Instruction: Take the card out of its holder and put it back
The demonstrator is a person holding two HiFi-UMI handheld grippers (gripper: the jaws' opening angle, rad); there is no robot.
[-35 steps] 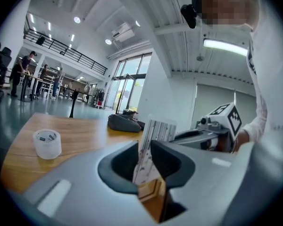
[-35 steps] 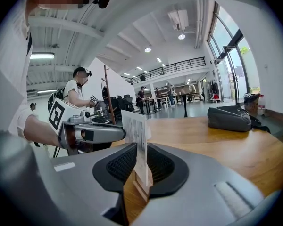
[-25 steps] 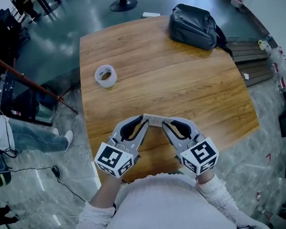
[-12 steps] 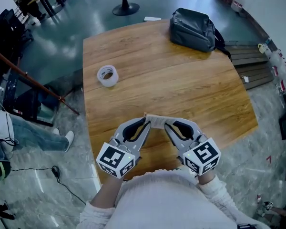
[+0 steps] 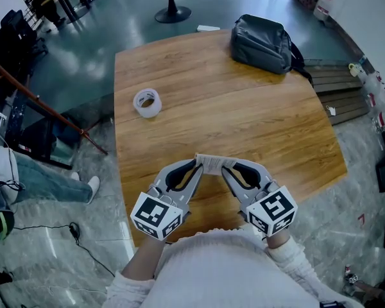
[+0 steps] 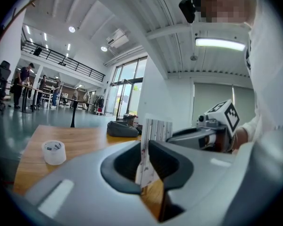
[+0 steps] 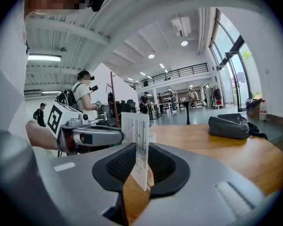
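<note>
A pale striped card in its holder (image 5: 210, 163) hangs just above the wooden table (image 5: 244, 120) near its front edge, stretched between my two grippers. My left gripper (image 5: 197, 163) grips its left end and my right gripper (image 5: 223, 165) its right end. In the left gripper view the card (image 6: 155, 128) stands on edge between the jaws of the left gripper (image 6: 149, 161), which have just been closing on it. The right gripper view shows the card (image 7: 135, 128) upright, pinched by the right gripper (image 7: 140, 166). I cannot tell card from holder.
A roll of clear tape (image 5: 147, 102) lies at the table's left. A grey bag (image 5: 262, 40) sits at the far right corner. A person's legs (image 5: 38, 178) and cables are on the floor to the left, and a black pedestal base (image 5: 173, 13) stands beyond the table.
Both grippers and the card keep their place at the table's front edge. Only the head view has shifted a little.
</note>
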